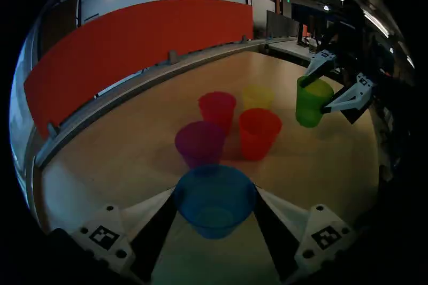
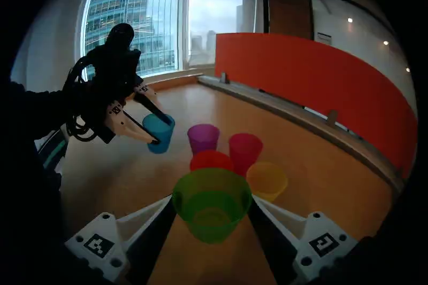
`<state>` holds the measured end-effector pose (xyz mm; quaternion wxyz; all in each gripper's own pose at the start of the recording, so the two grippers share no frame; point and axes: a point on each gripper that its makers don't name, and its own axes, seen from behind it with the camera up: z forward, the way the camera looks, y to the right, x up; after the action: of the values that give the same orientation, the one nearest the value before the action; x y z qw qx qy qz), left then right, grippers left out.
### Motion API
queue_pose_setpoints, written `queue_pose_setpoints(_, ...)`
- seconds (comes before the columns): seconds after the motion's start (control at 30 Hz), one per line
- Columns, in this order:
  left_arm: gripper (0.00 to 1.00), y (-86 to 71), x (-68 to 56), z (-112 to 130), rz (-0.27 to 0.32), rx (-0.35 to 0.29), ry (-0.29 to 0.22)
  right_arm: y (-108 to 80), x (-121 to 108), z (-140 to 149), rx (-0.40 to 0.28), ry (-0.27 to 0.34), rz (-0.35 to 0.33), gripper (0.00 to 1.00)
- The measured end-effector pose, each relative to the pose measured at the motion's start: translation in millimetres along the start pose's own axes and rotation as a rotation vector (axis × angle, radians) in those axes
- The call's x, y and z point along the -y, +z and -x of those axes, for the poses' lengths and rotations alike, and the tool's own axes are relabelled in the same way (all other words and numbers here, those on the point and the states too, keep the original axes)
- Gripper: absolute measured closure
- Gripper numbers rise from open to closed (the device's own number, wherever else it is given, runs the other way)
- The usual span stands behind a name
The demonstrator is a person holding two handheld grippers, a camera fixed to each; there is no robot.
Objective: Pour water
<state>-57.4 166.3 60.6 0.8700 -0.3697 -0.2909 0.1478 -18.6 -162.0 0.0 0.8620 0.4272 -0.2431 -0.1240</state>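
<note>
My left gripper (image 1: 214, 199) is shut on a translucent blue cup (image 1: 215, 205), held upright between both fingers. The right gripper view shows that gripper (image 2: 159, 130) and the blue cup (image 2: 158, 132) at the left, with a person's dark sleeve behind. My right gripper (image 2: 212, 202) is shut on an upright green cup (image 2: 212, 207). In the left gripper view the right gripper (image 1: 322, 92) and green cup (image 1: 312, 102) are at the far right. I cannot tell whether either cup holds water.
Purple (image 1: 200, 143), pink (image 1: 217, 108), orange-red (image 1: 259, 132) and yellow (image 1: 257, 96) cups stand clustered on the wooden table (image 1: 123, 151) between the two grippers. A red partition (image 1: 134, 44) runs along the table's far edge. Bare wood lies around the cluster.
</note>
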Motion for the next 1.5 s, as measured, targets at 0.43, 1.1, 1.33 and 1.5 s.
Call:
queue_pose_setpoints(0.43,0.11,12.3,0.8,23.1,0.006,0.035,-0.015,6.4,1.7,15.9,0.033,0.0,-0.003,0.09)
queue_pose_setpoints(1.1,0.04,6.6,-3.2,34.2,0.027,0.048,-0.032,8.3,1.3,19.6,0.033,0.01,0.004,0.09)
queue_pose_setpoints(1.33,0.04,4.3,-2.4,38.2,0.021,0.059,-0.031,7.9,1.2,19.5,0.03,0.013,0.006,0.09)
queue_pose_setpoints(1.5,0.04,0.6,-1.2,44.4,0.01,0.068,-0.028,10.7,-0.3,23.1,0.034,0.018,0.01,0.09)
